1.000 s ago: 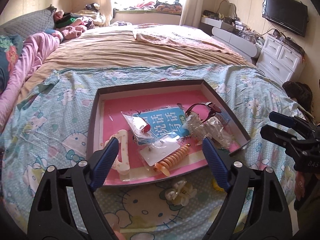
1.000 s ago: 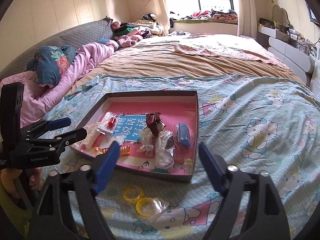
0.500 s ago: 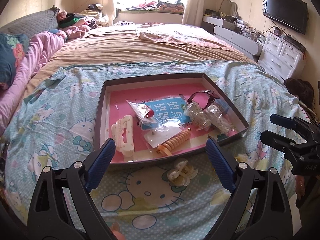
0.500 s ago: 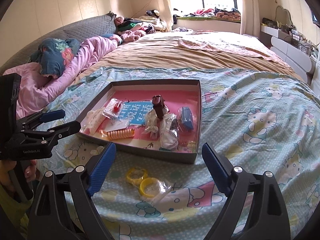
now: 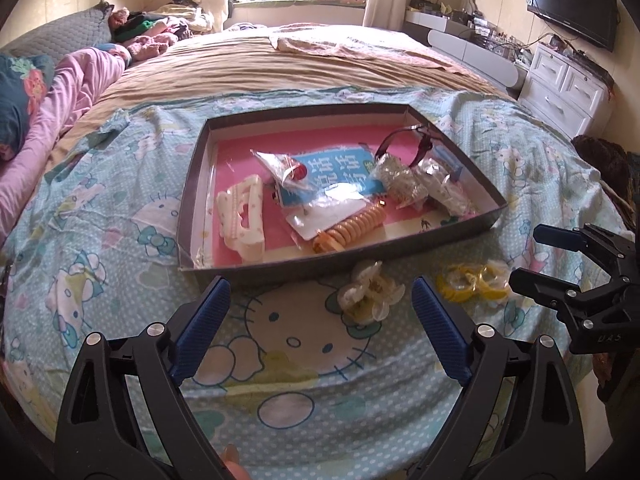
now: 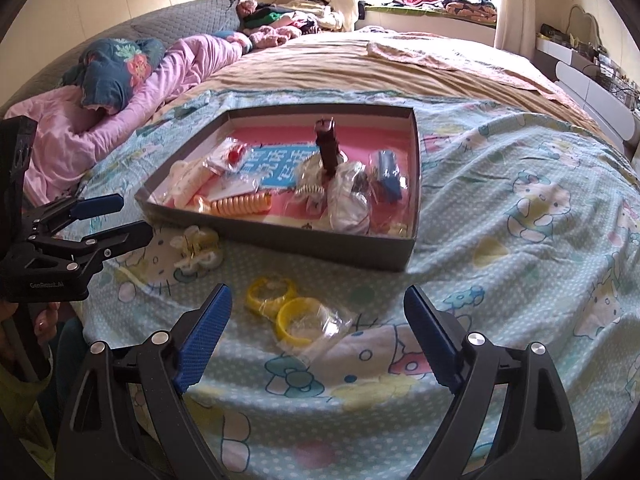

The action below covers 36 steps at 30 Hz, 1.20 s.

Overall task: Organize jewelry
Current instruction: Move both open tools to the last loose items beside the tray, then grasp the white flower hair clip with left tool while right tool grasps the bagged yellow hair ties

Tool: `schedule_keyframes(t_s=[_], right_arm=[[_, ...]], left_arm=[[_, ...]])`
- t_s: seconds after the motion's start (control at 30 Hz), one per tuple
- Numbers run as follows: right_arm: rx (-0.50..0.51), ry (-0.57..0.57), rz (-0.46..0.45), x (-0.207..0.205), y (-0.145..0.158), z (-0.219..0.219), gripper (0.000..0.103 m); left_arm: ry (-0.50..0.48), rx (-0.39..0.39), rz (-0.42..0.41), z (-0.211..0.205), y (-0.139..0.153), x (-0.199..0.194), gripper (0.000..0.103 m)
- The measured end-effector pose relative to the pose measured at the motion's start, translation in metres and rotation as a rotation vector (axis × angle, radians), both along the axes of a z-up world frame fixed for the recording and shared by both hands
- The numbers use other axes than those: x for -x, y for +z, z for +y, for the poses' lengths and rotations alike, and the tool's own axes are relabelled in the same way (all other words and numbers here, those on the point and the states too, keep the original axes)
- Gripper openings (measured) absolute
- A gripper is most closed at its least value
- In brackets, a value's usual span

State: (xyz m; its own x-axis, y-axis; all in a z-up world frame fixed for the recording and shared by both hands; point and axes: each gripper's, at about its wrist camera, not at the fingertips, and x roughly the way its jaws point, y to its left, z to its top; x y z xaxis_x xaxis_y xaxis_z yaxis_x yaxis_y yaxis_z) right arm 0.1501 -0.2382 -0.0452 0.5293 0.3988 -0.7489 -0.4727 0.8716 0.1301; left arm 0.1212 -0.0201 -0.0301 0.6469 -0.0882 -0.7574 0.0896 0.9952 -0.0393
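Observation:
A dark shallow box point(image 5: 192, 216) point(image 6: 352, 246) with a pink floor lies on the bed. It holds a cream hair clip point(image 5: 244, 216), an orange spiral tie point(image 5: 352, 228), a dark bracelet point(image 5: 416, 140), a blue card and several plastic bags. A white flower clip point(image 5: 370, 292) point(image 6: 196, 248) and bagged yellow rings point(image 5: 472, 282) point(image 6: 288, 308) lie on the sheet in front of the box. My left gripper point(image 5: 320, 328) is open and empty, just short of the flower clip. My right gripper point(image 6: 316, 336) is open and empty, just short of the yellow rings.
The Hello Kitty sheet point(image 5: 120, 240) covers the near part of the bed. A pink duvet and blue pillow point(image 6: 120, 68) lie at the left. White drawers point(image 5: 568, 88) and a wall TV point(image 5: 572, 4) stand at the right. Clothes pile by the window.
Both grippers have drawn back from the box, toward the near edge of the bed. The flower clip and the yellow rings now show ahead of the fingers. Both stay open.

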Motion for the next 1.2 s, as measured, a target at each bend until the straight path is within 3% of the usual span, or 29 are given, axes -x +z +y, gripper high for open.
schedule_keyframes(t_s=[0.53, 0.63, 0.67, 0.7, 0.8, 0.9, 1.07, 1.2], right_arm=[[0.077, 0.085, 0.057, -0.020, -0.044, 0.021, 0.086], [0.073, 0.105, 0.050, -0.020, -0.045, 0.022, 0.074], [0.061, 0.120, 0.052, -0.019, -0.044, 0.022, 0.064], [0.049, 0.136, 0.054, -0.019, -0.044, 0.022, 0.060], [0.045, 0.152, 0.048, -0.015, -0.041, 0.020, 0.052], [0.013, 0.162, 0.058, -0.012, -0.036, 0.014, 0.050], [-0.012, 0.151, 0.052, -0.004, -0.025, 0.005, 0.050], [-0.047, 0.131, 0.039, 0.001, -0.011, -0.006, 0.050]], left_arm=[[-0.031, 0.014, 0.061, -0.005, -0.023, -0.005, 0.085], [-0.035, 0.014, 0.070, -0.007, -0.027, -0.009, 0.085], [-0.037, 0.015, 0.071, -0.008, -0.029, -0.011, 0.084], [-0.042, 0.016, 0.072, -0.010, -0.030, -0.012, 0.083], [-0.053, 0.015, 0.078, -0.015, -0.033, -0.017, 0.078], [-0.062, 0.013, 0.093, -0.021, -0.039, -0.022, 0.071], [-0.081, -0.018, 0.101, -0.033, -0.046, -0.026, 0.037], [-0.091, -0.027, 0.091, -0.037, -0.044, -0.023, 0.036]])
